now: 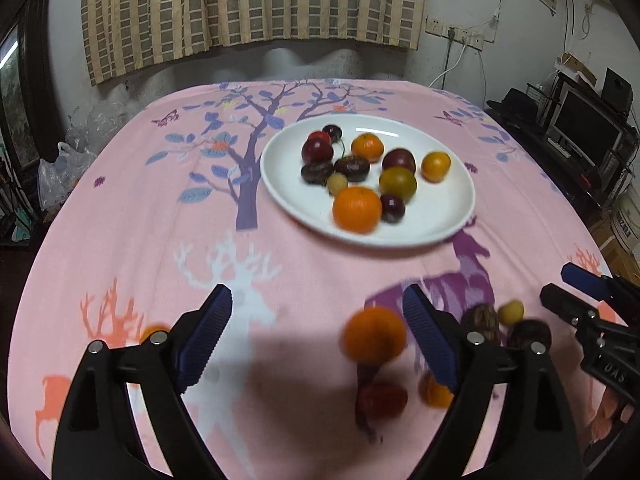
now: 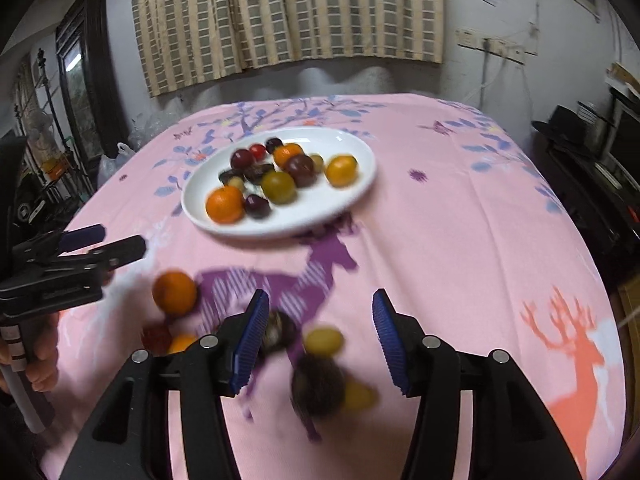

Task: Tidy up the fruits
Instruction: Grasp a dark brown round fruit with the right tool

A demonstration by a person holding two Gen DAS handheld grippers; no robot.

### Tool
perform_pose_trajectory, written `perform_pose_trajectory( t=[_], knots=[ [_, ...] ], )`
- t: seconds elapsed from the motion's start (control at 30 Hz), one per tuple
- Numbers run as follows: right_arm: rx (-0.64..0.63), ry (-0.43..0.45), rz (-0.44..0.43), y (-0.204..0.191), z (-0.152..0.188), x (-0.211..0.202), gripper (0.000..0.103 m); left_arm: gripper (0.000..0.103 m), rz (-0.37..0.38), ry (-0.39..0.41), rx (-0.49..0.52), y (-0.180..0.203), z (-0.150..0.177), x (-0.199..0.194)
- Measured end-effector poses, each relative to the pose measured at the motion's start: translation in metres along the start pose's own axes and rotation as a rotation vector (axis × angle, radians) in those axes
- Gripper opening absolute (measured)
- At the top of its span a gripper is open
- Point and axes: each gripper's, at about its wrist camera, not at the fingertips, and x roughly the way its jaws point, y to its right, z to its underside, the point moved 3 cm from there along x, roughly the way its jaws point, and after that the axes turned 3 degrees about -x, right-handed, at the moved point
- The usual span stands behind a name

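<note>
A white plate (image 1: 440, 220) (image 2: 352, 184) on the pink tablecloth holds several fruits: oranges, dark plums, cherries, a green-yellow one. Loose fruits lie nearer on the cloth. My left gripper (image 1: 316, 344) is open and empty, with a loose orange (image 1: 374, 338) (image 2: 175, 293) just inside its right finger and a red fruit (image 1: 382, 400) below. My right gripper (image 2: 318, 348) is open and empty above a yellow fruit (image 2: 323, 340) and a dark fruit (image 2: 318, 384). It shows at the right edge of the left wrist view (image 1: 568, 292). The left gripper (image 2: 104, 244) shows at the left of the right wrist view.
A small orange (image 1: 434, 394) (image 2: 182, 343), dark fruits (image 1: 528, 332) and a yellow fruit (image 1: 511, 311) lie between the grippers. The wall with a curtain (image 1: 248, 4) is behind the table. A desk with a monitor (image 1: 584, 128) stands at the right, plastic bags (image 1: 60, 168) at the left.
</note>
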Motion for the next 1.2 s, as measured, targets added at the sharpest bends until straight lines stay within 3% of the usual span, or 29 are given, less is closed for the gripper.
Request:
perform_pose_trajectory(
  t=[0.3,0.53,0.7,0.8,0.87,0.97,1.03,1.2],
  knots=[
    [-0.022,-0.056,0.034,-0.008,0.041,-0.005,0.055,0.087,0.008,-0.034,-0.015,-0.011,0.053,-0.01],
    [-0.052,-0.069,0.052,-0.027,0.042,0.009,0.055,0.087,0.014,-0.037,-0.011,-0.017,0.061,0.001],
    [-0.125,-0.059,0.134,-0.036,0.035,0.021,0.055,0.087,0.03,-0.047,-0.013,-0.018,0.06,0.002],
    [-0.177,-0.06,0.197,-0.038,0.034,0.027,0.049,0.087,0.027,-0.046,-0.01,-0.019,0.06,0.002],
    [-0.256,-0.051,0.245,-0.045,0.038,0.028,0.038,0.087,0.031,-0.054,-0.016,-0.019,0.06,0.003],
    [-0.298,-0.039,0.28,-0.049,0.041,0.027,0.036,0.087,0.037,-0.067,-0.026,-0.02,0.061,0.006],
    [-0.266,-0.034,0.256,-0.045,0.04,0.024,0.036,0.087,0.033,-0.066,-0.022,-0.02,0.061,0.006],
    [-0.122,0.009,0.059,-0.032,0.035,0.008,0.036,0.087,0.026,-0.062,-0.026,-0.023,0.06,0.005]
  ],
)
